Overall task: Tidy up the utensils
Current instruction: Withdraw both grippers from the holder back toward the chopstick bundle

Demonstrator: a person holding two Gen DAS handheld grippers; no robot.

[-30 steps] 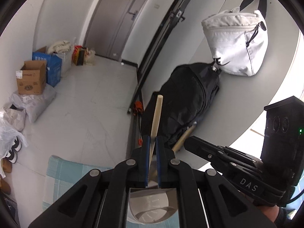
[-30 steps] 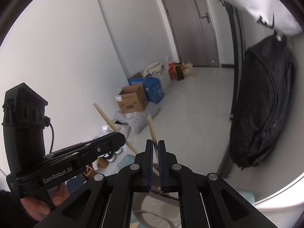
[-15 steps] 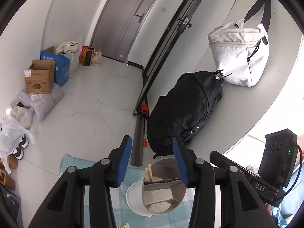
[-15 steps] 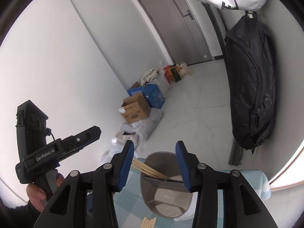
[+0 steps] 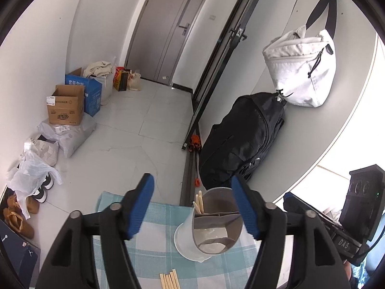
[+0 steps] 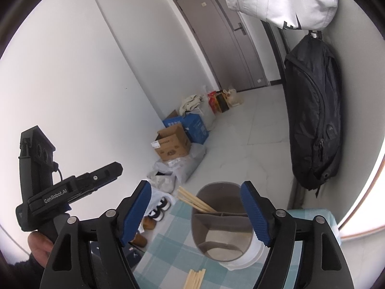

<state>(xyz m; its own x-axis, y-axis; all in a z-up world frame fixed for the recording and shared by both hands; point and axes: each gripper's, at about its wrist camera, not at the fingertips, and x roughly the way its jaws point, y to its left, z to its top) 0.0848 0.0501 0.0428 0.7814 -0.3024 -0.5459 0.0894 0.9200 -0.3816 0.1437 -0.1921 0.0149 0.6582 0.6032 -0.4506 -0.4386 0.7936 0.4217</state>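
A grey utensil holder (image 5: 217, 219) on a white base stands on the checked tablecloth (image 5: 154, 252); it also shows in the right wrist view (image 6: 222, 219). Wooden chopsticks (image 5: 199, 202) stand in its left compartment and lean out to the left in the right wrist view (image 6: 196, 200). Several more chopsticks (image 5: 169, 279) lie on the cloth in front of it, also seen in the right wrist view (image 6: 195, 279). My left gripper (image 5: 193, 207) is open and empty above the holder. My right gripper (image 6: 196, 213) is open and empty above it too.
The table's far edge (image 5: 144, 198) drops to a tiled floor. A black backpack (image 5: 243, 139) and a white bag (image 5: 300, 72) hang on the wall at right. Cardboard boxes (image 5: 66, 108), bags and shoes (image 5: 21, 214) line the left wall. The other gripper's body (image 6: 67, 190) is at left.
Both grippers held a chopstick over the holder a second ago. Both have opened, the chopsticks now stand in the holder, and both grippers have pulled back and up.
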